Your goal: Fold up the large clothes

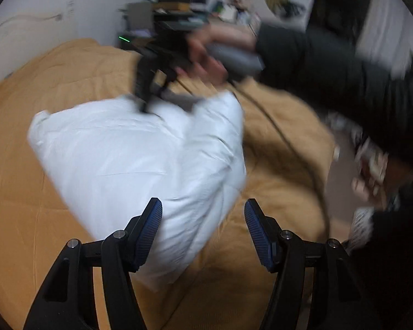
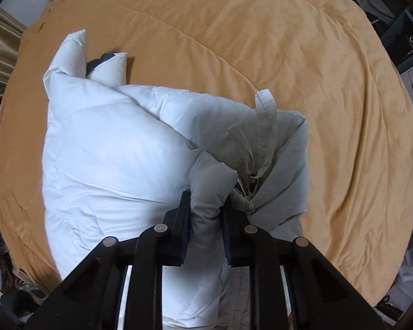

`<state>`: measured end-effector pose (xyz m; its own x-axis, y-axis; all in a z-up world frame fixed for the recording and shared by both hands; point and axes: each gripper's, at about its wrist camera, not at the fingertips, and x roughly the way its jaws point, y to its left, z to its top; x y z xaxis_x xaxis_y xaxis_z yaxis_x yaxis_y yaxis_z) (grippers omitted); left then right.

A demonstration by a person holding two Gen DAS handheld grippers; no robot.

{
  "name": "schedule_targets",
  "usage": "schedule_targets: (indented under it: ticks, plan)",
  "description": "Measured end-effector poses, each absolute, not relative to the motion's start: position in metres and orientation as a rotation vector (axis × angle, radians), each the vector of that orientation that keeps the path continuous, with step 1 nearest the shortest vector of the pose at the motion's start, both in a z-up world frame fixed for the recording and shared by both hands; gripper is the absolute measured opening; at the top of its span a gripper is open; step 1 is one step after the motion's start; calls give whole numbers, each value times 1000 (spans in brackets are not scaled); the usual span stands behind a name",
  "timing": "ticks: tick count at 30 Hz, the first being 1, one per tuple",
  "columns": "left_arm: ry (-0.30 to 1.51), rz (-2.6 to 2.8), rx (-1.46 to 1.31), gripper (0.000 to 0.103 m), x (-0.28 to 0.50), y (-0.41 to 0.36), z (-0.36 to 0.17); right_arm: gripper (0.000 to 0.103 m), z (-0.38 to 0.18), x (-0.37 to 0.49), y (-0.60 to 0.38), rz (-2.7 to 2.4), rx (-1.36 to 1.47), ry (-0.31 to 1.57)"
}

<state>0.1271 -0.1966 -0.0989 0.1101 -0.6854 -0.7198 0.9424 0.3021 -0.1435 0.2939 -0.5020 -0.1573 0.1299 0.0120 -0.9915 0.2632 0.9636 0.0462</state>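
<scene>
Right wrist: right tool [image 2: 205, 214] clamped on white puffer jacket [image 2: 118, 148] fold; left tool [image 1: 203, 232] open, empty; no legible text

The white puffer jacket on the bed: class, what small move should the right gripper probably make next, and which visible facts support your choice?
Probably lift and carry the pinched fold across the white puffer jacket. The right gripper is clamped on a padded edge, the jacket lies bunched on the tan bedspread, and the left gripper stands open and empty beside it, so only the right can move cloth now.

Home bedroom, bed under tan quilt [image 2: 261, 41], cluttered desk [image 1: 184, 13]
</scene>
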Motion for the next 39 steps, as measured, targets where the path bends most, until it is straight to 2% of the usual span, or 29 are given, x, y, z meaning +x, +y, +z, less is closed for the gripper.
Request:
schedule_targets:
  ticks: [1,2,3,7,9,11,13,16,19,21,25,27,33,35,39]
  plan:
    - [751,-1184,344,68,140,-187,-88,21,-166,295,-503,-189,230,1433]
    - [695,-1113,297,78,155,-178,-80,21,-167,294,-504,-192,238,1431]
    - [659,-1039,249,82,172,-174,-77,21,-168,294,-505,-194,249,1429]
    - [844,-1066,81,82,225,-202,-119,23,-173,292,-503,-204,273,1411]
    - [931,-1025,183,82,230,-233,-157,24,-173,289,-503,-212,289,1393]
    - [915,-965,289,88,222,-249,-184,27,-164,280,-503,-226,310,1346]
    - [912,-964,267,90,219,-249,-187,28,-145,263,-502,-258,318,1253]
    - [926,-960,268,90,219,-254,-190,31,-93,203,-479,-319,237,988]
    - [937,-964,247,90,223,-255,-190,31,-71,140,-446,-168,279,841]
    - [938,-962,245,90,225,-256,-189,31,-83,107,-433,-137,313,820]
    - [953,-982,223,93,231,-255,-187,29,-165,72,-434,-294,300,971]
    - [948,-983,230,93,228,-260,-183,28,-198,56,-442,-300,389,955]
    - [815,-1044,251,93,228,-285,-119,30,-206,52,-441,-346,397,908]
    - [858,-1117,334,93,227,-321,-107,30,-208,50,-444,-338,415,900]
    - [960,-1112,525,93,238,-401,-129,30,-208,48,-449,-323,441,897]
